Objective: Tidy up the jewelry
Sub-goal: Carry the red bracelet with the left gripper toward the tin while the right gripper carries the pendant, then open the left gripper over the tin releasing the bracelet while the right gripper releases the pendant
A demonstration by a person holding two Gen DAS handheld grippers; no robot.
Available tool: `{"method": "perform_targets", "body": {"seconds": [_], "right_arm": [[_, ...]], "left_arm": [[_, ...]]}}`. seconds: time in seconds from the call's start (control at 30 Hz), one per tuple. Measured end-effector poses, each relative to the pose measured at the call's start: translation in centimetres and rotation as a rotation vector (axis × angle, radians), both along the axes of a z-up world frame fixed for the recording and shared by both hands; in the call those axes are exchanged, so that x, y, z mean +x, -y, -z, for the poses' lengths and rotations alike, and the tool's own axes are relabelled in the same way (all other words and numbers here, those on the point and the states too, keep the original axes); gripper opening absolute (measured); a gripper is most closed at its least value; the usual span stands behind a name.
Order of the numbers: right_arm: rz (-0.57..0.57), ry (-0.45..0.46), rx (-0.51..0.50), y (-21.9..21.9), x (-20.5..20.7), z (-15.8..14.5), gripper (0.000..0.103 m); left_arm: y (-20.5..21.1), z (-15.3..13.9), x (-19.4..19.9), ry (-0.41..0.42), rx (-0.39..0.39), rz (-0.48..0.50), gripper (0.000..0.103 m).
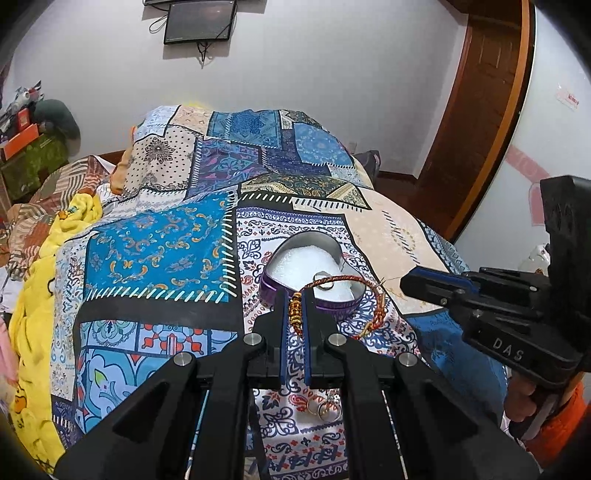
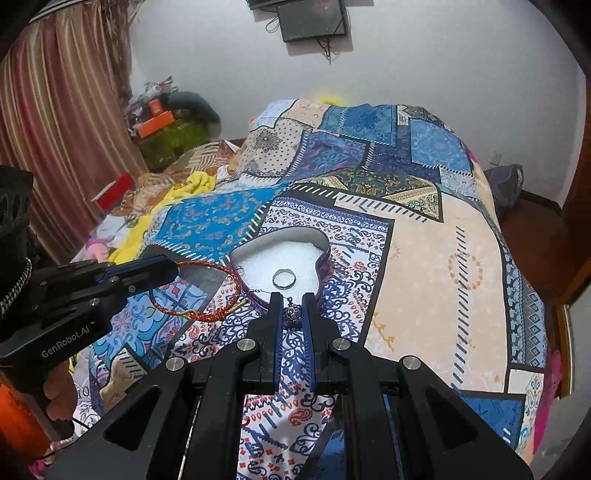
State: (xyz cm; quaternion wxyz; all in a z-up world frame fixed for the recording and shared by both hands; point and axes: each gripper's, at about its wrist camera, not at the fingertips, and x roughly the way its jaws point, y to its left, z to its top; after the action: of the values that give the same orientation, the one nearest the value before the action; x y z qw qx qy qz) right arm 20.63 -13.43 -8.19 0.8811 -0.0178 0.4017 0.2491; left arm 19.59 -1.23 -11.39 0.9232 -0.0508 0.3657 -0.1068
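Note:
A purple heart-shaped box (image 1: 334,306) (image 2: 327,254) with white foam lining lies open on the patterned quilt. A silver ring (image 2: 283,278) (image 1: 325,283) lies on the foam. My left gripper (image 1: 296,299) (image 2: 173,267) is shut on a red braided bracelet (image 1: 373,302) (image 2: 207,314) at its gold beads (image 1: 295,312); the loop hangs over the box's near edge. My right gripper (image 2: 291,301) (image 1: 406,282) is shut on a small silver pendant (image 2: 292,313) just before the box's near rim; its thin chain (image 2: 260,291) runs to the left.
Two or three gold rings (image 1: 325,408) lie on the quilt (image 1: 155,254) under my left gripper. Yellow blanket (image 1: 33,332) and clutter lie left of the quilt. A monitor (image 2: 312,20) hangs on the far wall. A wooden door (image 1: 476,110) stands at the right.

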Motion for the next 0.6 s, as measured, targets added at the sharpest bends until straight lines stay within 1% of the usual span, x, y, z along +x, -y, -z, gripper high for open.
{"method": "perform_targets", "body": {"seconds": [0.17, 0.33, 0.47, 0.6], "right_arm": [[-0.017, -0.011, -0.012, -0.5, 0.2, 0.6, 0.009], [-0.041, -0.031, -0.031, -1.1, 0.4, 1.5, 0.009], [-0.047, -0.029, -0.040, -1.3, 0.5, 1.7, 0.009], [-0.036, -0.011, -0.036, -1.0, 0.8, 1.0, 0.009]], "left_arm": [[0.1, -0.3, 0.5, 0.005, -0.029, 0.014, 0.005], [0.3, -0.8, 1.2, 0.003, -0.081, 0.034, 0.005], [0.5, -1.1, 1.7, 0.021, -0.064, 0.022, 0.005], [0.6, -1.2, 2.4, 0.038, -0.032, 0.001, 0.005]]}}
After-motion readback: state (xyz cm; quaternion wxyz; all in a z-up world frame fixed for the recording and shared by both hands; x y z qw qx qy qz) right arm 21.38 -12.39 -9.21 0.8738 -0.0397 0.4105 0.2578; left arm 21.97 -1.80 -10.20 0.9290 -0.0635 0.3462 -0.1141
